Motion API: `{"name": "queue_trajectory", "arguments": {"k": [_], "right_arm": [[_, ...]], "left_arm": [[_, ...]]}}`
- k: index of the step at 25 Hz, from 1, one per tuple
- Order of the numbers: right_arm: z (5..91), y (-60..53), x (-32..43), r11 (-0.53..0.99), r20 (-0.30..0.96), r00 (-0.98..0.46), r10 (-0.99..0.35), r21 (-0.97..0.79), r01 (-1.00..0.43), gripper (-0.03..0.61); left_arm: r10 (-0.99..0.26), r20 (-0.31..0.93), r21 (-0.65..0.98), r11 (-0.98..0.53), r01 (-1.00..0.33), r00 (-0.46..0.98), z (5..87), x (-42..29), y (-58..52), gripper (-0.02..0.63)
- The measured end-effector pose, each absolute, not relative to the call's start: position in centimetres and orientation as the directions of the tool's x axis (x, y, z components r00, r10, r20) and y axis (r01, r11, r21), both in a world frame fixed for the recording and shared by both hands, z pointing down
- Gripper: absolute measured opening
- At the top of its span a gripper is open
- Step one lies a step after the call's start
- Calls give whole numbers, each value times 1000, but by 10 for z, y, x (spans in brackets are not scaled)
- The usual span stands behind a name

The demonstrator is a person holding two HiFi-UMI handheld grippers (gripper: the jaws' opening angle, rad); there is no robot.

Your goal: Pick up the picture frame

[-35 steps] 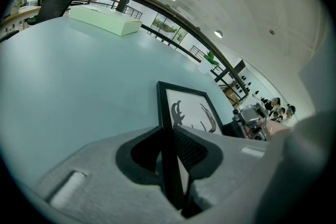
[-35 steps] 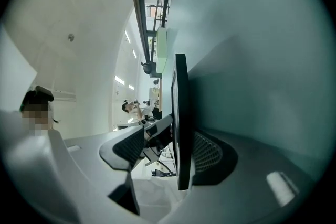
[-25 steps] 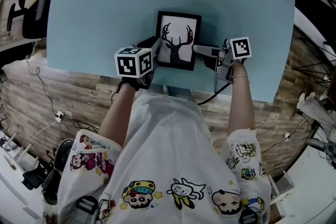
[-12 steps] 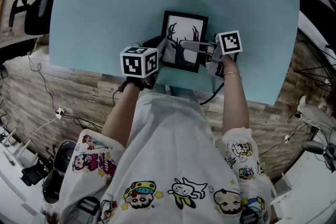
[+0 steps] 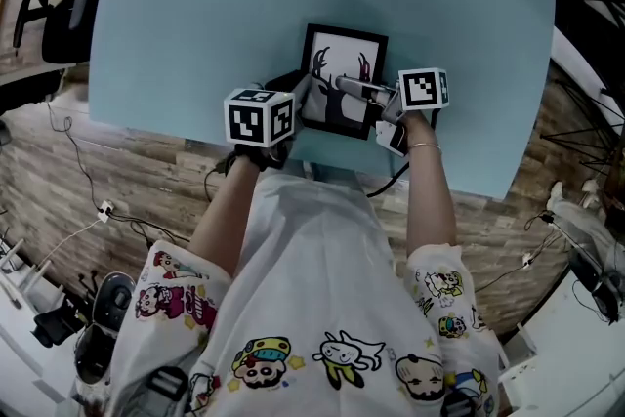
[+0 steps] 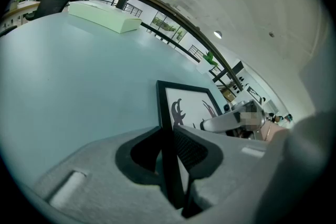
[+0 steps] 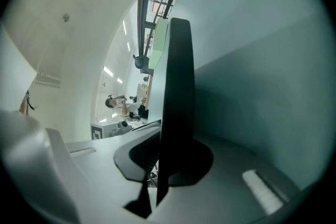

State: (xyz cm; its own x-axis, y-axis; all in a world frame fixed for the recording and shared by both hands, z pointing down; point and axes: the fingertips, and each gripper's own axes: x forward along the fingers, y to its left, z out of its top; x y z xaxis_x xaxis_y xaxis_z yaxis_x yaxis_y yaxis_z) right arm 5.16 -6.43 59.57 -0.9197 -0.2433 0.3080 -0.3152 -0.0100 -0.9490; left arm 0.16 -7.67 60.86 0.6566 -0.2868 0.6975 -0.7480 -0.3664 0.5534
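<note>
Left claw: our left claw (image 5: 305, 103) pinched the picture frame (image 5: 344, 62) by its left border, with the black moulding wedged between the pads.
Picture frame: it sat between our two claws and reached away from both tips over the blue table (image 5: 176, 15), its deer print turned towards us.
Right claw: our right claw (image 5: 344, 85) was pressed tight on the frame's right border, which stood dark between its jaws.
Done: we judged both grips made.
Left: the lift itself; we could not tell whether the frame had cleared the table beneath the claws.
</note>
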Motion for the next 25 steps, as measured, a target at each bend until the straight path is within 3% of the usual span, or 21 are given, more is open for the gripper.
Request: {"name": "queue_trajectory", "arguments": {"k": [17,25], "right_arm": [[588,-50,64,-16,266,-916,-299,-962,-274,23],[573,-50,61,34,300,-902,-312,-945,-326,21]], "left_arm": [[-282,674,564,-400,-722,683,597,10,-65,75],[-325,633,567,-424,-707,702,568,-2,-77,75]]}}
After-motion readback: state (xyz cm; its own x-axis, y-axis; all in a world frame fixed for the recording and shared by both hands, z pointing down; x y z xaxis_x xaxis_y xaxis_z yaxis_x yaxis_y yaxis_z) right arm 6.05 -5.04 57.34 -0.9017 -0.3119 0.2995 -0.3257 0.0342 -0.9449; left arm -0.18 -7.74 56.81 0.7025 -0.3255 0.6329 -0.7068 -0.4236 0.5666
